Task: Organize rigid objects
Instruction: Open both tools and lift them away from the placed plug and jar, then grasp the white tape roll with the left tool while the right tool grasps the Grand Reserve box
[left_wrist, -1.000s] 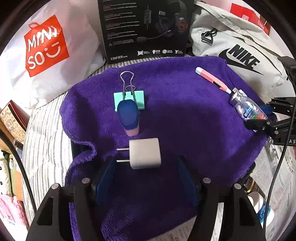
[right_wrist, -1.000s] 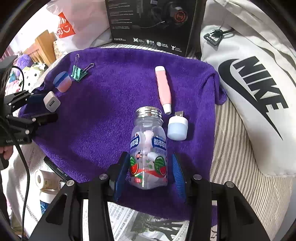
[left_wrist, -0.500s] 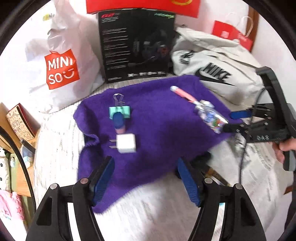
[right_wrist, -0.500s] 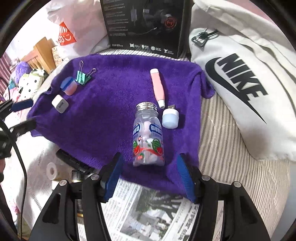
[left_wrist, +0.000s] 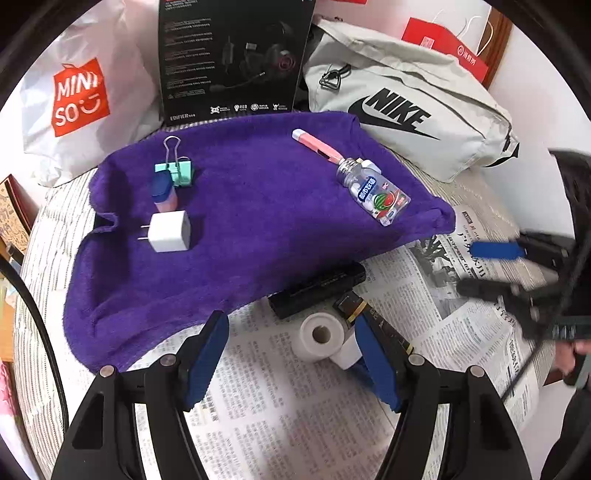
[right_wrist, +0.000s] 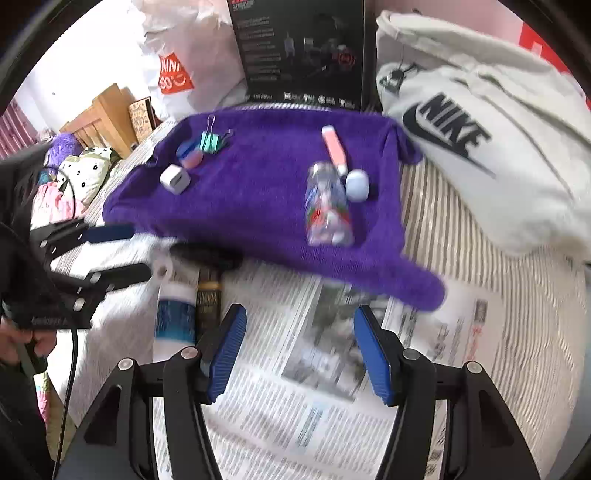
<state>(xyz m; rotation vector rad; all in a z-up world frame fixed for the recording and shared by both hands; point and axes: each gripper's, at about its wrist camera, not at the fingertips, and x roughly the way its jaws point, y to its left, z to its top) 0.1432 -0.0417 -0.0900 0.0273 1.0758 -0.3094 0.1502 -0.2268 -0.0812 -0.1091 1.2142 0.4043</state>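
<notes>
Left gripper (left_wrist: 291, 356) and right gripper (right_wrist: 299, 354): fingers spread, nothing held, both over the newspaper (left_wrist: 295, 406). A paper roll (left_wrist: 319, 338) lies just ahead of the left gripper. Farther, on the purple towel (left_wrist: 258, 206): white charger (left_wrist: 170, 232), blue-capped tube (left_wrist: 162, 190), green clip (left_wrist: 177, 170), candy bottle (left_wrist: 375, 195) on its side, pink pen (left_wrist: 317, 146) touching the bottle's cap end.

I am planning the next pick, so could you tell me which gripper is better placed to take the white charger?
Probably left: the left gripper is open, and the white charger lies on its side of the purple towel.
</notes>
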